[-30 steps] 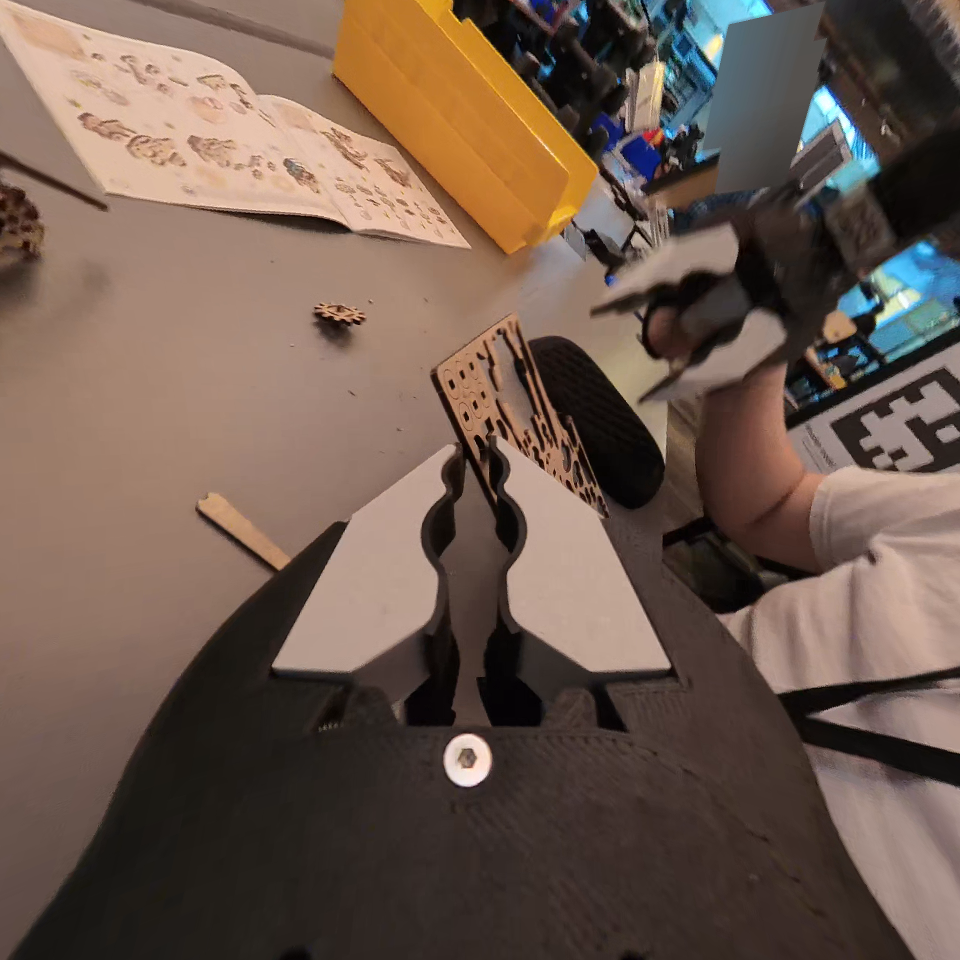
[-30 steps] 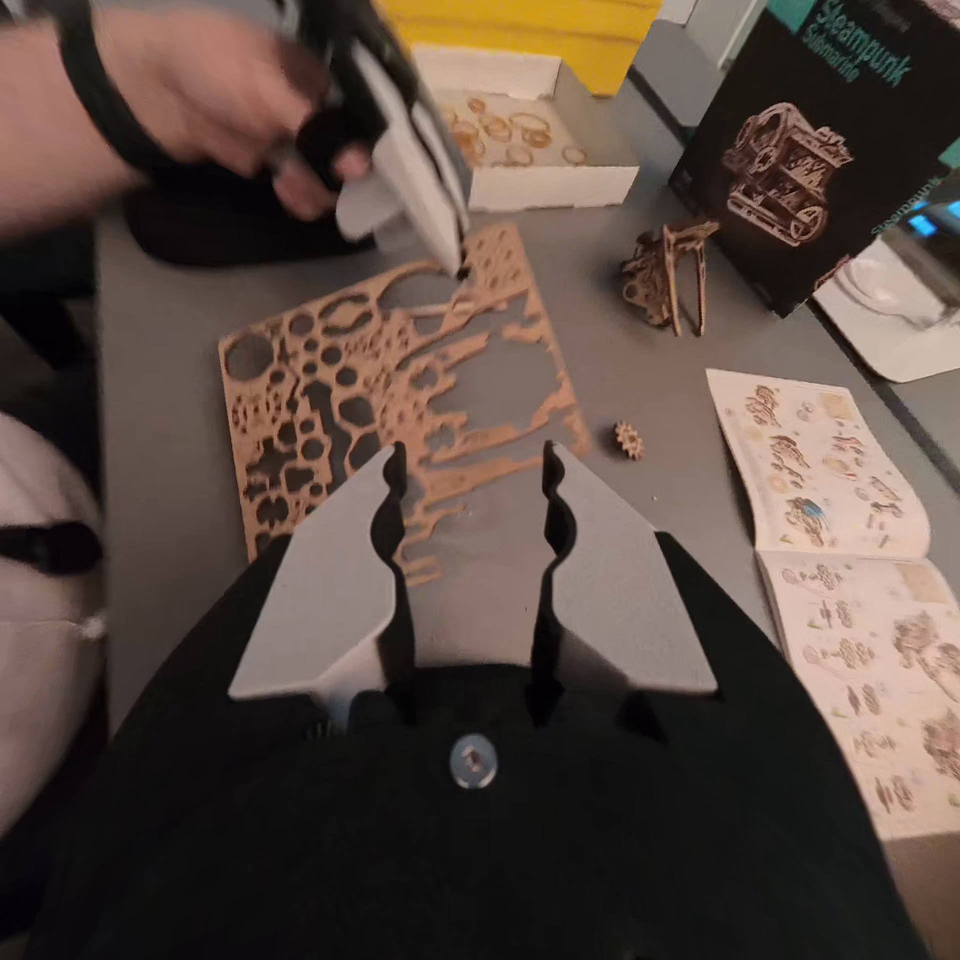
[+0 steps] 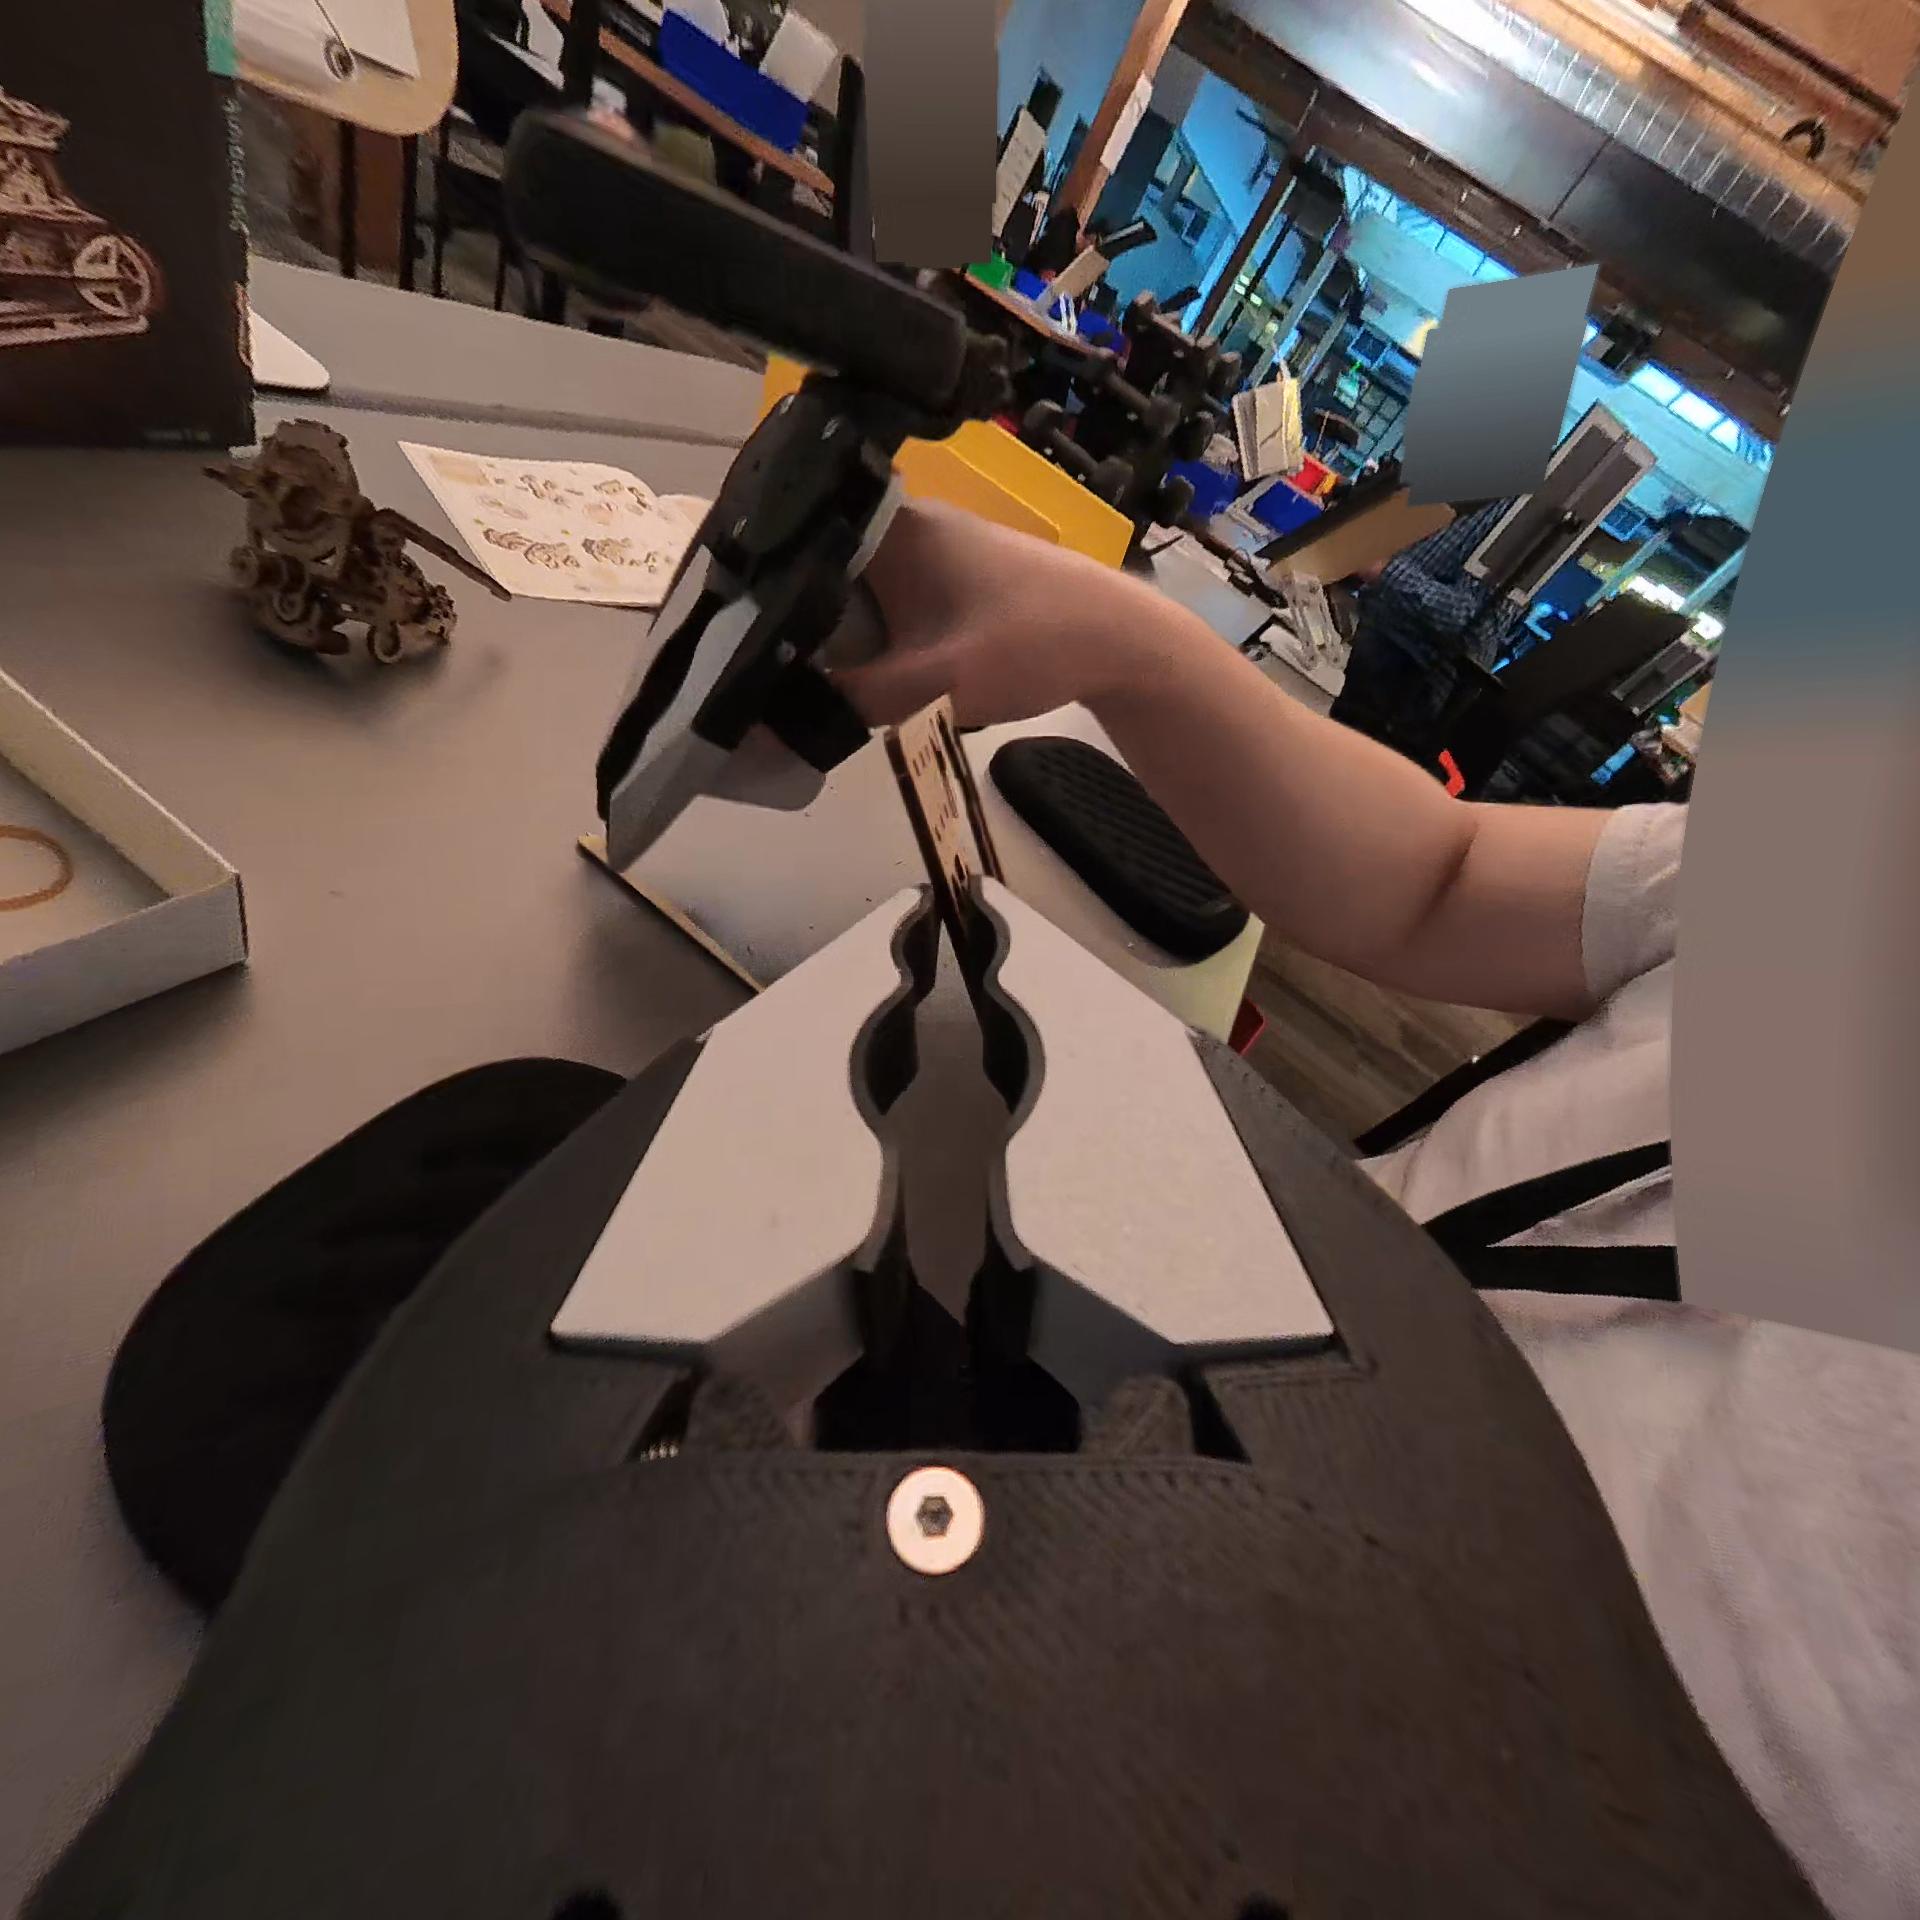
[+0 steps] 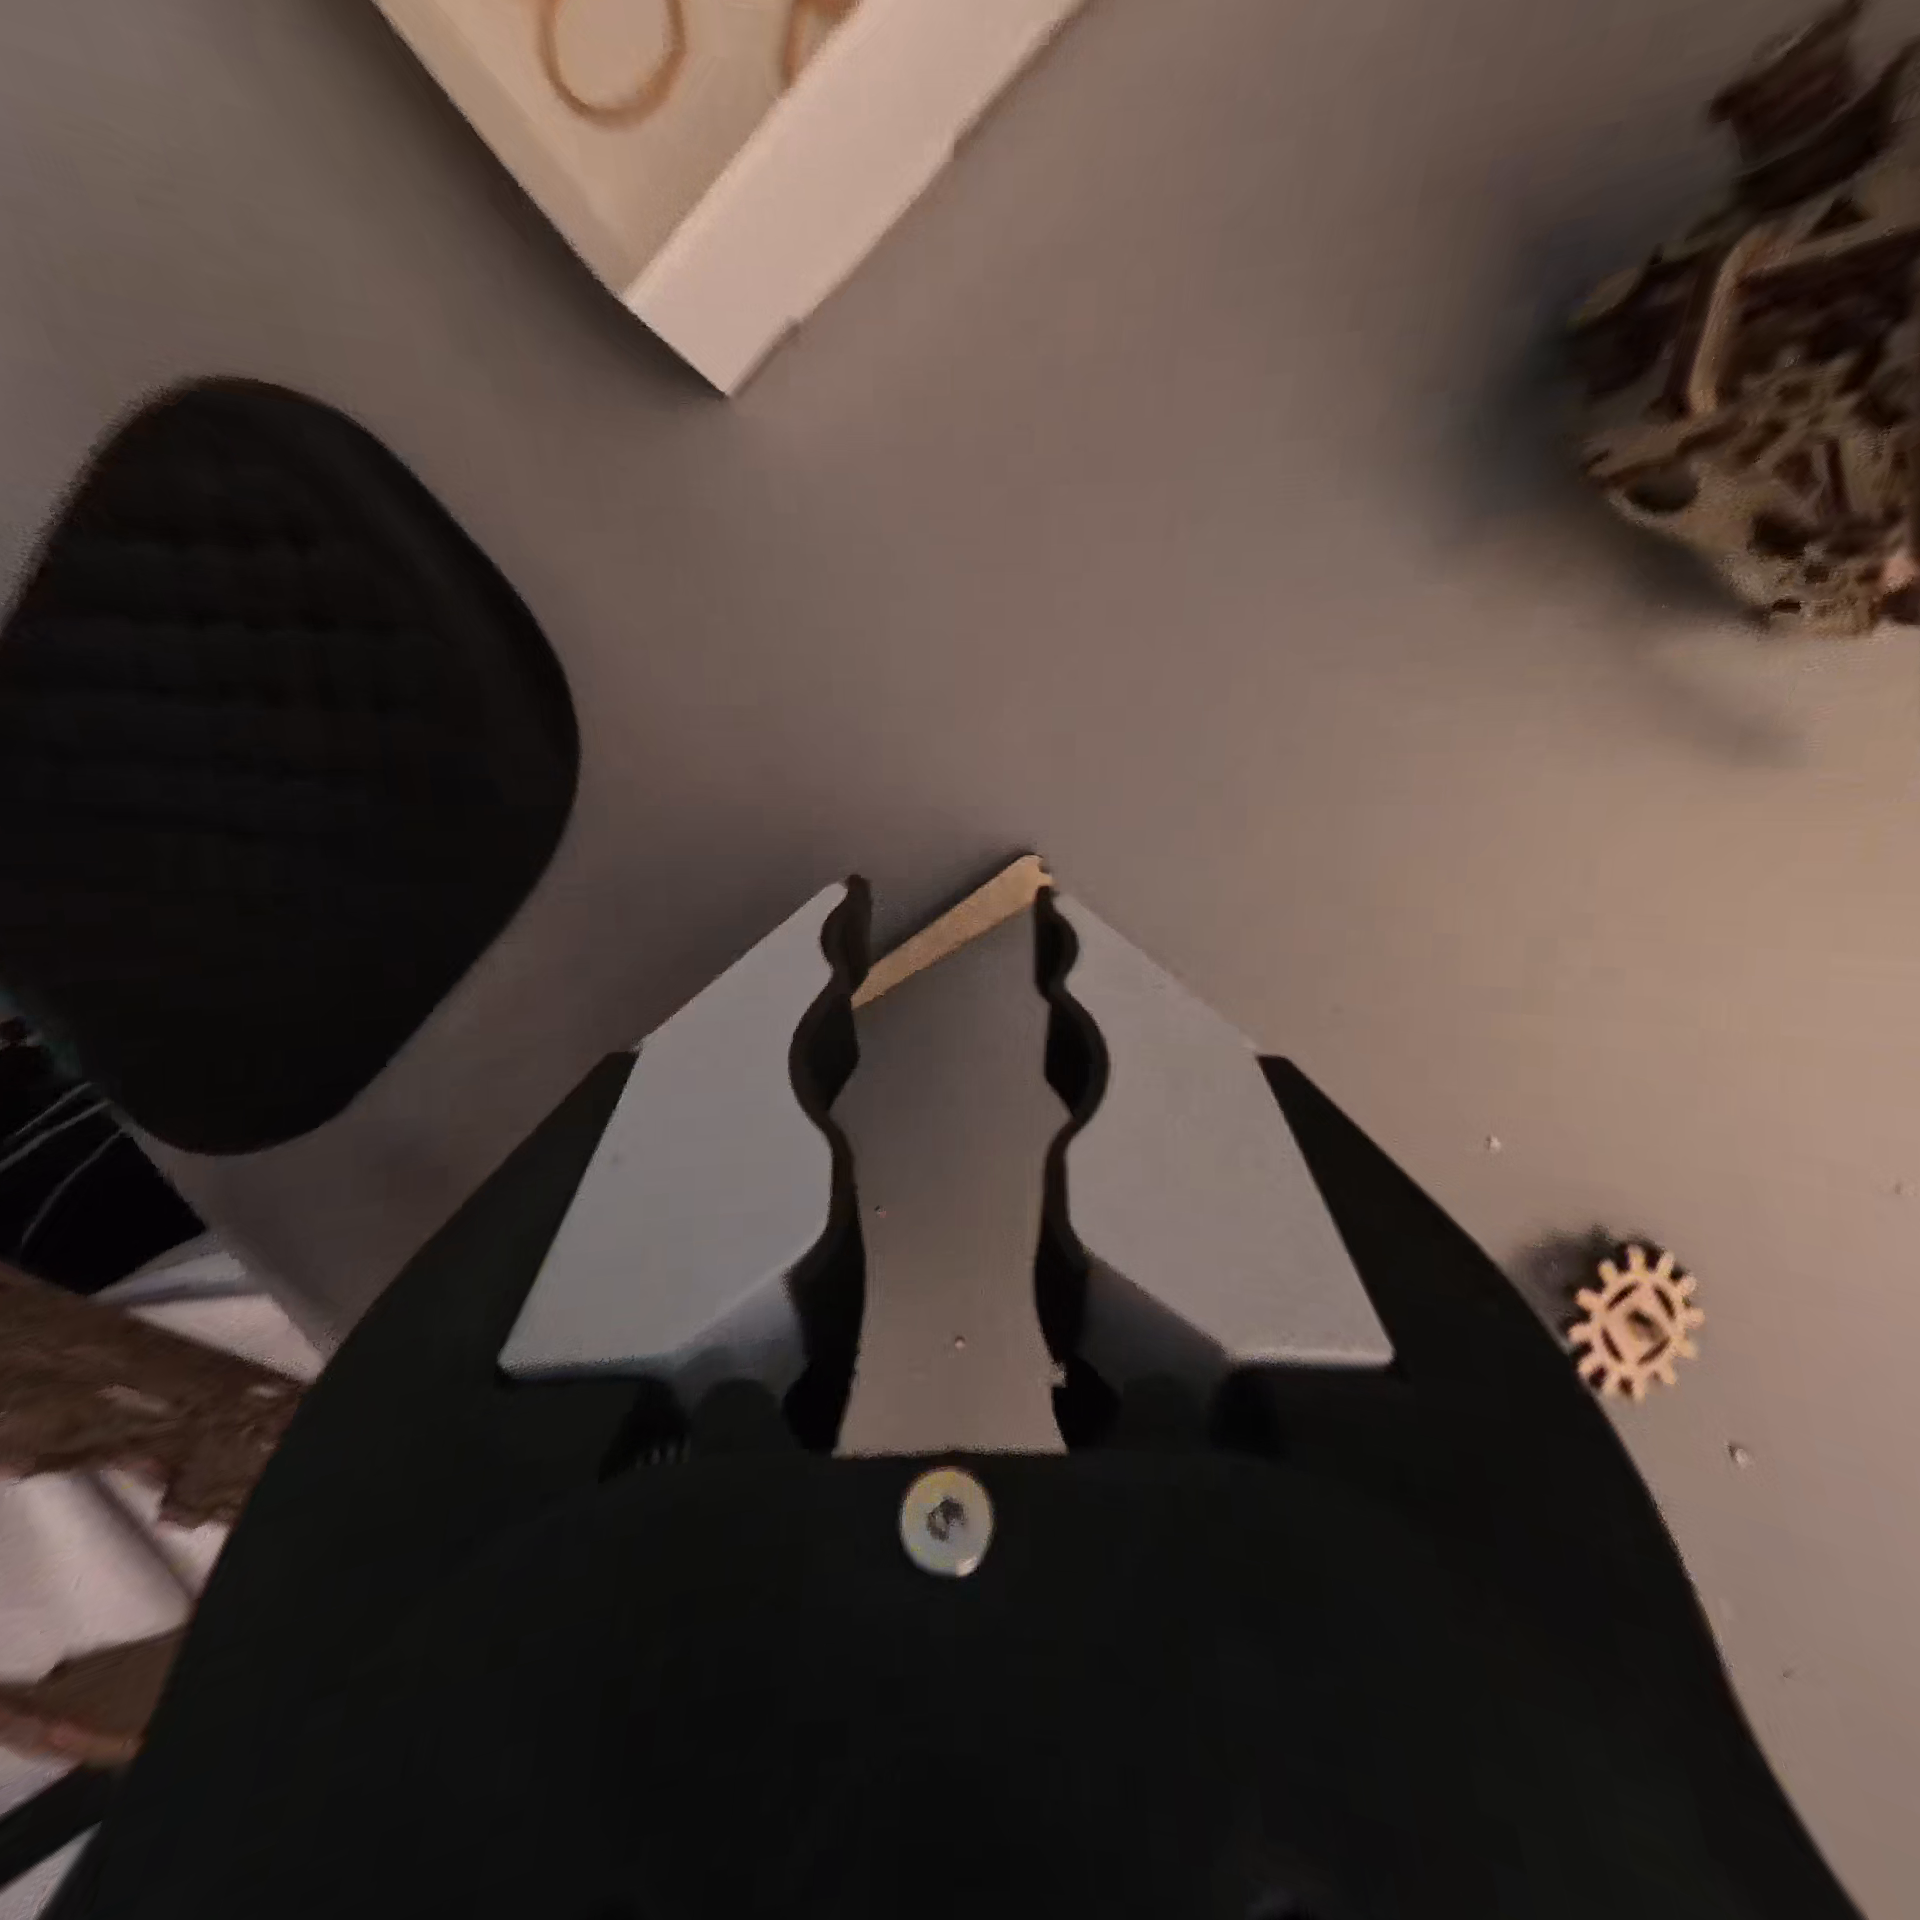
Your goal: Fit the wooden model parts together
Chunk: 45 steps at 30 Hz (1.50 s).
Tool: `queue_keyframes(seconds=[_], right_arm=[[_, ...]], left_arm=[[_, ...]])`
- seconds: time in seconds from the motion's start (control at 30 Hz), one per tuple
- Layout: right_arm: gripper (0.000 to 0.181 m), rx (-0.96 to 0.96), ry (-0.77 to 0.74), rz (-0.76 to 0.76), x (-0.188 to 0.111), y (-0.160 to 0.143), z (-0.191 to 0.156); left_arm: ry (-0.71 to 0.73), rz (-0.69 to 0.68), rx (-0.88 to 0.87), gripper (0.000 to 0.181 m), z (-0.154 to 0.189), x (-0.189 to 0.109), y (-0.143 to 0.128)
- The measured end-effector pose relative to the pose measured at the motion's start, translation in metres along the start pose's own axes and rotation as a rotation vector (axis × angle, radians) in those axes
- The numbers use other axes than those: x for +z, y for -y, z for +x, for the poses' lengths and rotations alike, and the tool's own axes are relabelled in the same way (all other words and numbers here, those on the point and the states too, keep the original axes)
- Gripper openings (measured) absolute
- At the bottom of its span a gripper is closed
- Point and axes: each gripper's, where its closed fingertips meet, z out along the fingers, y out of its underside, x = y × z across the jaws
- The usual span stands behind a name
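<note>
Only right view — gear (image 4: 1635, 1320).

Bare grey tabletop (image 4: 1195, 644) ahead, hemmed by white tray (image 4: 821, 197), black pad (image 4: 270, 758), wooden model (image 4: 1766, 457)

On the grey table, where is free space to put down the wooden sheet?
Bare grey table lies between the white cardboard tray, the black mesh pad and the assembled wooden model. It is tighter near the small wooden gear.
</note>
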Motion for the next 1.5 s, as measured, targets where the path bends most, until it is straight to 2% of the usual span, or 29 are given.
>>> queue_keyframes(seconds=[0.07, 0.23, 0.3, 0.37, 0.43, 0.47, 0.63, 0.73, 0.8, 0.9, 0.97, 1.03, 1.1, 1.17, 1.3, 1.37, 1.43, 1.5], right_arm=[[0.035, 0.034, -0.009, -0.061, 0.007, -0.005, -0.006], [0.032, 0.036, -0.215, -0.177, 0.012, -0.013, 0.003], [0.032, 0.043, -0.24, -0.216, 0.012, -0.018, -0.001], [0.028, 0.012, -0.26, -0.194, 0.012, -0.017, 0.0], [0.004, 0.019, -0.227, -0.179, 0.012, -0.018, 0.0], [0.005, 0.022, -0.207, -0.168, 0.012, -0.018, 0.0], [0.005, 0.005, -0.096, -0.035, 0.006, -0.019, 0.002], [0.005, 0.001, -0.059, 0.244, -0.032, -0.009, 0.017], [0.005, -0.046, 0.022, 0.487, -0.076, -0.001, 0.018], [0.005, -0.144, 0.241, 0.859, -0.159, 0.003, -0.001], [0.005, -0.25, 0.43, 1.025, -0.203, -0.005, -0.021], [0.005, -0.284, 0.614, 1.093, -0.223, -0.014, -0.03], [0.004, -0.28, 0.799, 1.12, -0.227, -0.022, -0.032], [0.004, -0.238, 0.867, 1.104, -0.212, -0.021, -0.026], [0.004, -0.124, 1.084, 0.989, -0.187, -0.014, -0.027], [0.004, -0.116, 1.118, 0.95, -0.182, -0.007, -0.029], [0.005, -0.21, 1.108, 0.942, -0.186, -0.004, -0.034], [0.005, -0.328, 1.115, 0.991, -0.2, -0.002, -0.039]], left_arm=[[0.013, 0.01, 0.012, 0.002, 0.003, -0.013, -0.001], [0.043, 0.099, 0.057, 0.0, 0.013, -0.05, 0.007], [0.049, 0.11, 0.075, 0.0, 0.016, -0.058, 0.007], [0.07, 0.105, 0.112, 0.0, 0.018, -0.062, 0.007], [0.078, 0.106, 0.137, 0.0, 0.02, -0.063, 0.007], [0.07, 0.107, 0.144, 0.0, 0.022, -0.063, 0.008], [0.025, 0.097, 0.086, 0.0, 0.015, -0.056, 0.006], [0.001, 0.065, 0.016, 0.0, 0.001, -0.039, 0.004], [-0.003, 0.007, -0.031, 0.001, -0.014, -0.019, 0.001], [-0.07, -0.096, -0.123, 0.002, -0.028, 0.019, -0.002], [-0.141, -0.186, -0.217, 0.002, -0.035, 0.049, -0.008], [-0.212, -0.262, -0.289, 0.002, -0.04, 0.078, -0.014], [-0.299, -0.28, -0.353, 0.001, -0.037, 0.101, -0.014], [-0.408, -0.256, -0.371, 0.0, -0.027, 0.116, -0.009], [-0.559, -0.147, -0.355, 0.0, -0.012, 0.124, 0.007], [-0.556, -0.156, -0.324, 0.0, -0.012, 0.127, 0.002], [-0.504, -0.235, -0.308, 0.0, -0.017, 0.132, -0.012], [-0.534, -0.265, -0.343, 0.0, -0.013, 0.132, -0.016]])
